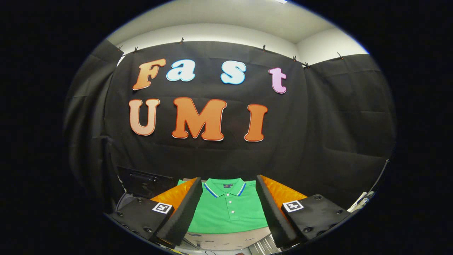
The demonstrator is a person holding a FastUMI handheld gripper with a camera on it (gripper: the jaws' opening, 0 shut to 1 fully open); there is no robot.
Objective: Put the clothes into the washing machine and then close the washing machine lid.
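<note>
Gripper view: gripper (pixel 229 209) fingers spread apart, grasping nothing; folded green polo shirt (pixel 228 212) lies flat just ahead, between them.

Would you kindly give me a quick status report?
Gripper open, holding nothing. Green polo shirt lies flat, seen between the fingers. Nothing in the way.

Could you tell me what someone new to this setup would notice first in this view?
The eye lands on the bright green polo shirt, lying flat with its collar toward the black cloth wall, framed between the two fingers of the claw. The claw stands wide open and above the shirt, touching nothing. Left of the shirt, beyond the left finger, sits a dark boxy object against the wall; I cannot tell what it is.
</note>
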